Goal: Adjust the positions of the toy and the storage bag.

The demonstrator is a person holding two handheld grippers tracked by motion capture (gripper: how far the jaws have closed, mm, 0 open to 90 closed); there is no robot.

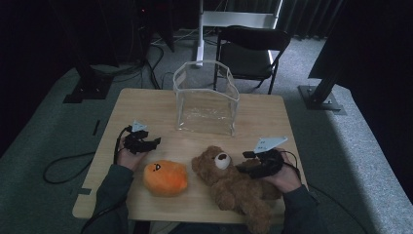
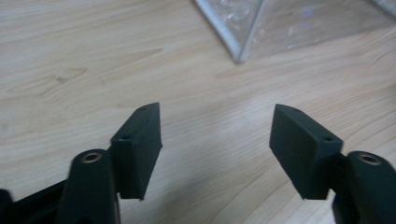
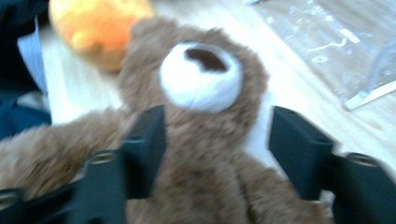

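Our right gripper (image 3: 212, 140) sits over the brown teddy bear (image 1: 234, 183), its jaws standing apart on either side of the bear's upper body just below the white muzzle; in the right gripper view the fur fills the gap, yet a strip of bare table shows inside one jaw, so we judge the pads are not pressing and the bear is not yet held. Our left gripper (image 2: 215, 140) hangs over bare wood with its jaws wide apart and nothing between them, near the front corner of the clear container (image 2: 261, 28).

The bear lies on its back near the front edge of the table (image 1: 146, 105), just in front of our right hand (image 1: 285, 176). The orange plush toy (image 1: 165, 178) lies beside it, towards our left hand (image 1: 127, 157). The container stands upright at the middle of the table, beyond both toys, and it looks empty.

We judge the work to be loading the toys into the container, and it has barely begun: nothing is inside, both toys are on the wood, and the first grasp is only being set up.

Counted: two grippers, two soft toys, one clear container, one table, and one black chair (image 1: 251, 51) behind it
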